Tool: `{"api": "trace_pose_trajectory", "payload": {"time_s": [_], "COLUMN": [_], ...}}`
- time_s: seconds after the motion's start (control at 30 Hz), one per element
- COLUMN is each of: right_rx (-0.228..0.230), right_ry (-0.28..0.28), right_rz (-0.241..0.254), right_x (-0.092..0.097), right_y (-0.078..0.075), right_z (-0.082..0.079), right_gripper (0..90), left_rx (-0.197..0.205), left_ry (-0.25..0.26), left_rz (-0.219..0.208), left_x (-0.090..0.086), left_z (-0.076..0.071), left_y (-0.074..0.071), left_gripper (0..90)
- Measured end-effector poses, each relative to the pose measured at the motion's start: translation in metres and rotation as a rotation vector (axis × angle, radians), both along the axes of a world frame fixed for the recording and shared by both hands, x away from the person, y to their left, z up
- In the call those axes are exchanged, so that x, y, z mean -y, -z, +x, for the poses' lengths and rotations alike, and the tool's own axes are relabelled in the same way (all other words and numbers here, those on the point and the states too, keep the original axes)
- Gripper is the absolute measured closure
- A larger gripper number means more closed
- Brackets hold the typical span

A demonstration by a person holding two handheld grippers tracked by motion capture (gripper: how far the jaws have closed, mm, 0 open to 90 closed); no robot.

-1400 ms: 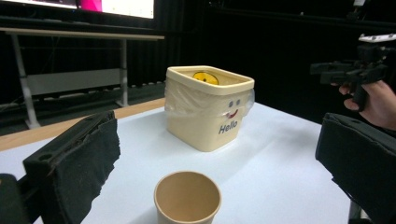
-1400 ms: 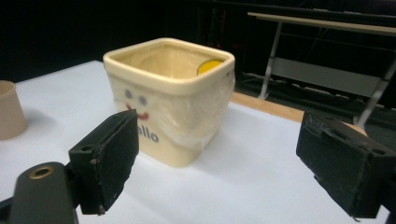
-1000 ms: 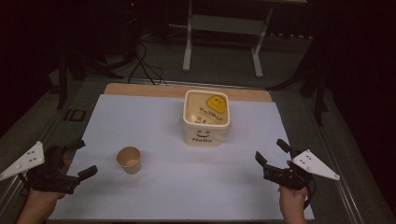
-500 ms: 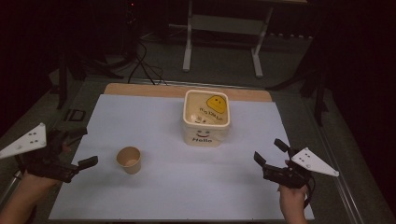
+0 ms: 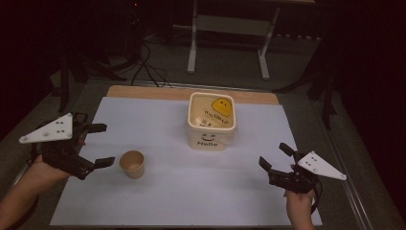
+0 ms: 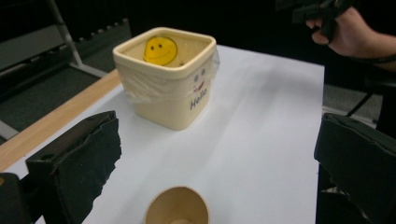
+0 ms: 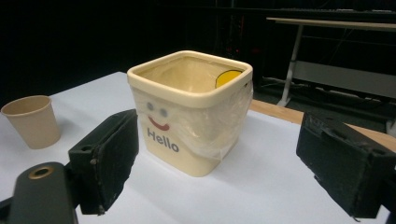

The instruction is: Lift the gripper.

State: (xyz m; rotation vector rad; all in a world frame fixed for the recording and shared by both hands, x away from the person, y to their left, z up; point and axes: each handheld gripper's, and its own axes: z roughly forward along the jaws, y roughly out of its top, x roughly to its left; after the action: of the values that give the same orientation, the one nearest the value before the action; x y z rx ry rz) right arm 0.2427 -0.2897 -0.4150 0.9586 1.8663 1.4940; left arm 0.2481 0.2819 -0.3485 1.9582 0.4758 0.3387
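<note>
A brown paper cup (image 5: 132, 163) (image 6: 176, 207) (image 7: 31, 120) stands upright on the white table sheet (image 5: 172, 191), left of centre. A cream square bin (image 5: 211, 121) (image 6: 166, 74) (image 7: 192, 108) with a plastic liner, a smiley face and "Hello" on its side stands at the back middle. My left gripper (image 5: 101, 145) (image 6: 217, 172) is open, its jaws wide apart just left of the cup. At the front right my right gripper (image 5: 275, 156) (image 7: 224, 161) is open with nothing between its jaws, and it faces the bin.
A wooden table edge (image 5: 143, 91) runs along the back of the sheet. Beyond it stand a white metal frame (image 5: 227, 28) and dark cables on the floor (image 5: 143, 72). In the left gripper view the person's other hand (image 6: 345, 32) shows at the top right.
My left gripper has lifted and moved forward and right, closer to the cup. The right gripper has shifted only slightly.
</note>
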Motion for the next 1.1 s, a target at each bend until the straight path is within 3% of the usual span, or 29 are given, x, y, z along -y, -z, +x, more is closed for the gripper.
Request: {"api": "trace_pose_trajectory", "payload": {"time_s": [0.27,0.8,1.03,1.1], "right_rx": [-0.003,-0.014,-0.022,-0.025], "right_ry": [-0.006,-0.016,-0.02,-0.022], "right_rz": [0.001,-0.015,-0.015,-0.016], "right_x": [0.0,-0.002,-0.002,-0.003], "right_y": [0.001,0.002,0.003,0.003], "right_z": [0.0,0.001,0.002,0.002], "right_gripper": [13.0,13.0,13.0,13.0], "left_rx": [-0.043,-0.131,-0.18,-0.194], "left_ry": [0.061,0.082,0.087,0.087], "left_rz": [0.079,0.243,0.309,0.345], "left_x": [0.016,0.036,0.043,0.046], "left_z": [0.008,0.02,0.026,0.027], "left_y": [0.009,0.041,0.056,0.062], "left_gripper": [2.4,17.5,37.2,40.4]}}
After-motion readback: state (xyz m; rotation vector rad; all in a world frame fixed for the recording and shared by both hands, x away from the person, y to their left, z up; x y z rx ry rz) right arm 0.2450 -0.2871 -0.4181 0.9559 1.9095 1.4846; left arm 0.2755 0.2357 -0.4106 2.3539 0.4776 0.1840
